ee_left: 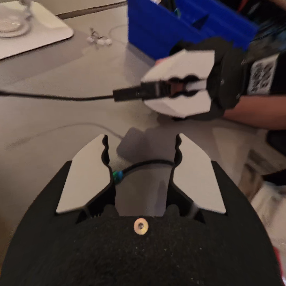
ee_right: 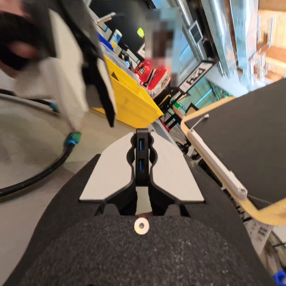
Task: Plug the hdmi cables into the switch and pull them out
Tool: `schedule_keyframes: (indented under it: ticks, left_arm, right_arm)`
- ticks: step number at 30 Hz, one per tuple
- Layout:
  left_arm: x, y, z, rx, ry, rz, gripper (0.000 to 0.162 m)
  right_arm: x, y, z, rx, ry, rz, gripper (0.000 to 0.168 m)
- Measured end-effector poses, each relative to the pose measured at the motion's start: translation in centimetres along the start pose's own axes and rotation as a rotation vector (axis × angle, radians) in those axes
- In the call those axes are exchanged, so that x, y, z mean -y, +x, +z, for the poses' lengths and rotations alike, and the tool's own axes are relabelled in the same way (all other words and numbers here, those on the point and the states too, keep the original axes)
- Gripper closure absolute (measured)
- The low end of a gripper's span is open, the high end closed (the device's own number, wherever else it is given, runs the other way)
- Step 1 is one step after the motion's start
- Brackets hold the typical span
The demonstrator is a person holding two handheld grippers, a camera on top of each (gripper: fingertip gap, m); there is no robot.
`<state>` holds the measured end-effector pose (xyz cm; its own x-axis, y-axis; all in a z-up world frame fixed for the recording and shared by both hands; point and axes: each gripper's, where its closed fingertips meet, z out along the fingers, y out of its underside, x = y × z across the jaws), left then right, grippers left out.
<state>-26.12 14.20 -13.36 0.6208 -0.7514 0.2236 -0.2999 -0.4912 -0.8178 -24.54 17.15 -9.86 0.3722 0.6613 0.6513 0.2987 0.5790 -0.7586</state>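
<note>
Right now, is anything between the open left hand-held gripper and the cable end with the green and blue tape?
Nothing visible. The left hand-held gripper is open above the table, and the taped cable end lies in plain sight beside its left finger. The right hand-held gripper holds the switch farther ahead, off that path.

Bare table [ee_left: 65, 111] left of left gripper [ee_left: 141, 137] gives free passage; black cable [ee_left: 148, 162] loops across gap between its spread fingers; blue bin [ee_left: 162, 31] blocks far side; right gripper [ee_left: 156, 91] (clamped on switch [ee_right: 141, 156]) occupies right; yellow bin [ee_right: 131, 96] just beyond switch.
</note>
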Motion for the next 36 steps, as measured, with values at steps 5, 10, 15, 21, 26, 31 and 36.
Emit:
schedule_keyframes:
  ticks: [5, 10, 15, 21, 26, 31, 36]
  left_arm:
    - [1.1, 1.0, 1.6, -0.251, 0.038, -0.174, 0.062]
    - [1.4, 2.0, 1.9, -0.253, 0.061, -0.064, 0.069]
    - [1.3, 1.0, 1.6, -0.172, 0.081, -0.089, 0.077]
    - [1.1, -0.7, 1.1, -0.067, 0.094, -0.108, 0.098]
    - [0.6, -0.3, 1.5, -0.074, 0.074, -0.109, 0.098]
    - [0.7, -0.5, 1.6, 0.003, 0.060, -0.064, 0.099]
    - [0.8, -0.1, -0.3, -0.051, 0.090, -0.103, 0.110]
  right_arm:
    - [1.5, -1.9, -0.3, 0.034, 0.032, -0.134, 0.156]
    - [1.8, -3.4, 0.0, 0.093, 0.053, -0.125, 0.155]
    - [1.0, -3.3, 0.2, 0.107, 0.027, -0.119, 0.155]
    - [-0.5, -3.3, 0.7, 0.086, -0.063, -0.155, 0.155]
    - [-1.5, -3.7, 1.2, 0.085, -0.127, -0.170, 0.155]
    - [-2.3, -3.6, 1.5, 0.086, -0.172, -0.163, 0.155]
    - [-2.2, -2.4, 1.2, 0.039, -0.164, -0.167, 0.155]
